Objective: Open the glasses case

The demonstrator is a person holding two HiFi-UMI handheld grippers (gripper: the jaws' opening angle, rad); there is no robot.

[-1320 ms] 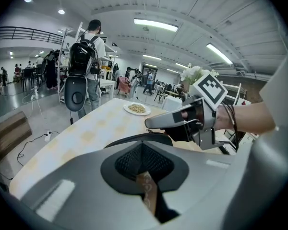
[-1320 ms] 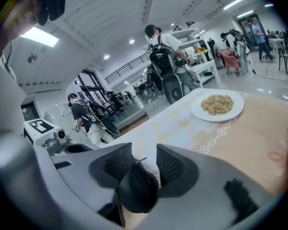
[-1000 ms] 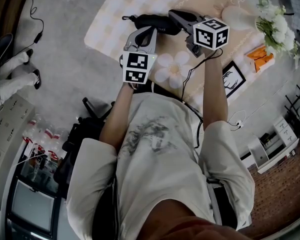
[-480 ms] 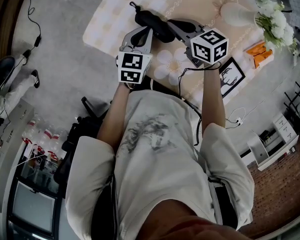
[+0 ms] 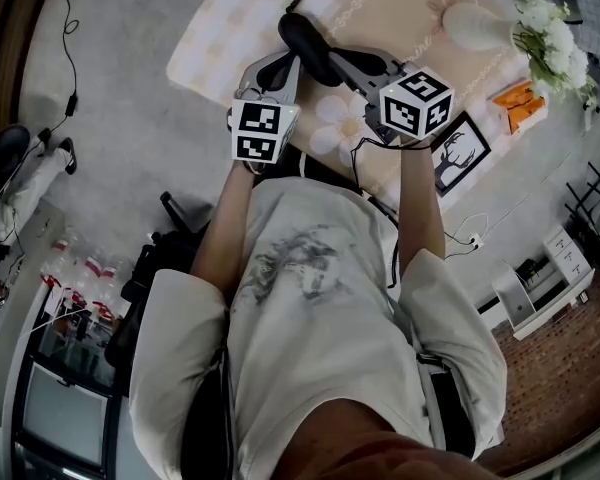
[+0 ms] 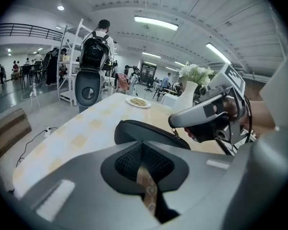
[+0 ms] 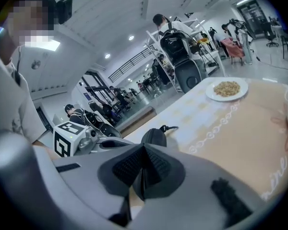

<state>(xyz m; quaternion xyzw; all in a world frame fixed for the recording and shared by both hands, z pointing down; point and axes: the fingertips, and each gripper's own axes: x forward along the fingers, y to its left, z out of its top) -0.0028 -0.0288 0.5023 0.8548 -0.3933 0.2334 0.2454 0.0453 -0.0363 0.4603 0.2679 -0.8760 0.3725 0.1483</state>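
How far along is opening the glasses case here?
Done: nothing yet; the glasses case looks zipped shut on the tablecloth. In hand: both grippers are shut at the case, the right gripper beside the zip pull, the left gripper just short of its near edge; no grip shows. Left: unzip it and lift the lid.

I see the table across the top of my head view, under a pale cloth, part checked, part beige. On it, the black glasses case lies at twelve o'clock, a white vase at one, and an orange packet and a framed deer picture at two. A plate of food sits beyond the case.
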